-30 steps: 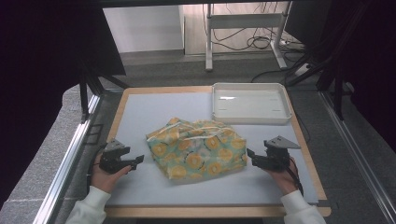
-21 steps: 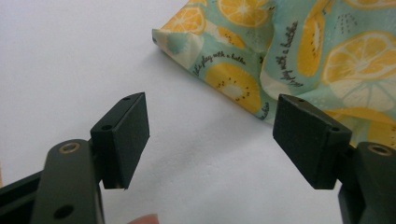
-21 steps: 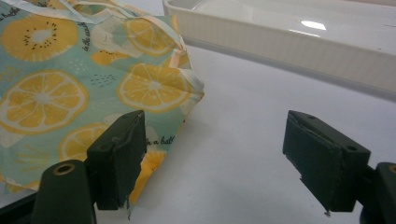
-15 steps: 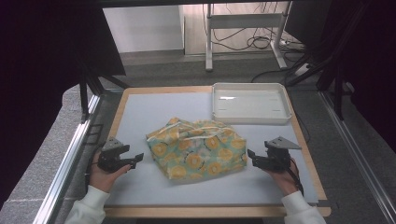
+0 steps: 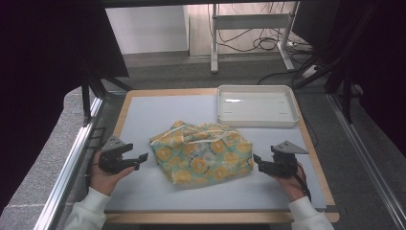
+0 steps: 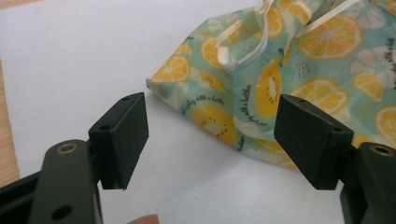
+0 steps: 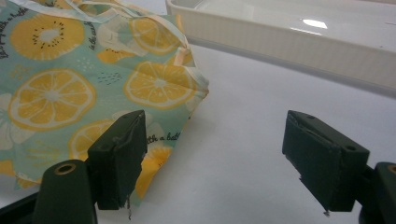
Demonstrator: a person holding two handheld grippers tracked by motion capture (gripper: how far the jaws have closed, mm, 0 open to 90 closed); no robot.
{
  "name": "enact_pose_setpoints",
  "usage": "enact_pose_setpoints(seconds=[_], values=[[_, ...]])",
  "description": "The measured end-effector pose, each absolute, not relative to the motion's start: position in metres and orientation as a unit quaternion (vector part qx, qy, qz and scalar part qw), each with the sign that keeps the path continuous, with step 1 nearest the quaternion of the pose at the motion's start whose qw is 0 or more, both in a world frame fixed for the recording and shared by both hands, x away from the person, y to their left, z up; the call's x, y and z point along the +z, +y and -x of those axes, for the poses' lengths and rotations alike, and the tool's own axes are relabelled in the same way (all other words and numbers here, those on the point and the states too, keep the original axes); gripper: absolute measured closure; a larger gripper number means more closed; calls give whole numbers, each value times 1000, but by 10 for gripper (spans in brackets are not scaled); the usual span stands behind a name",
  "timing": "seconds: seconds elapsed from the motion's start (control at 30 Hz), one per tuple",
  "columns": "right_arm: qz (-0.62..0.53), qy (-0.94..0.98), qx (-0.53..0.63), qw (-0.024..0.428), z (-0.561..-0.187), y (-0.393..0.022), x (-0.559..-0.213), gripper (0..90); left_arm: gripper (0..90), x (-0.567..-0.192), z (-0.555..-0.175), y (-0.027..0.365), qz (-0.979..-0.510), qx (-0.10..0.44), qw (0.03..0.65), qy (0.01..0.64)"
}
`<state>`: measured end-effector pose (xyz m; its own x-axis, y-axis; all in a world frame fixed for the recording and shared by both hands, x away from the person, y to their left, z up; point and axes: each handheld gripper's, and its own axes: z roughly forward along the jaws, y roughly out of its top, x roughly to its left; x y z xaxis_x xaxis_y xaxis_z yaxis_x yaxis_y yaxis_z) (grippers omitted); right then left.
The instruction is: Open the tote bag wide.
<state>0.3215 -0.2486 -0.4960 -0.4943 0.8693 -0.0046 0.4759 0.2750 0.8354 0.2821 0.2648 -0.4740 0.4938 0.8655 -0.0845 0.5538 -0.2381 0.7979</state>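
High view from above shows a pale grey surface with a wooden edge, and a soft cloth bag lies near its middle. The bag is light green with yellow lemon slices on it, and thin white strings run across its top. A white tray sits at the far right part of the surface, just behind the bag but not touching it. The left hand-held gripper is held in the person's left hand just beside the bag's left side, pointing at it. The right hand-held gripper is held in the right hand just beside the bag's right side, also pointing at it. Both arms wear white sleeves. Left gripper view shows its two black jaws wide apart with nothing between them, and a corner of the bag lies just ahead. Right gripper view shows its jaws wide apart too, with the bag in front of the left jaw and the tray farther back.
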Motion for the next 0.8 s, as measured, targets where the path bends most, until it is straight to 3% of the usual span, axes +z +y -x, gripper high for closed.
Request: enact_pose_setpoints(seconds=[0.2,0.8], values=[[-442,762,407,242,-321,-248,-496,219,277,-463,-283,262,-759,206,413,459],[-444,766,395,244,-321,-246,-499,218,314,-443,-296,238,-778,183,414,437]])
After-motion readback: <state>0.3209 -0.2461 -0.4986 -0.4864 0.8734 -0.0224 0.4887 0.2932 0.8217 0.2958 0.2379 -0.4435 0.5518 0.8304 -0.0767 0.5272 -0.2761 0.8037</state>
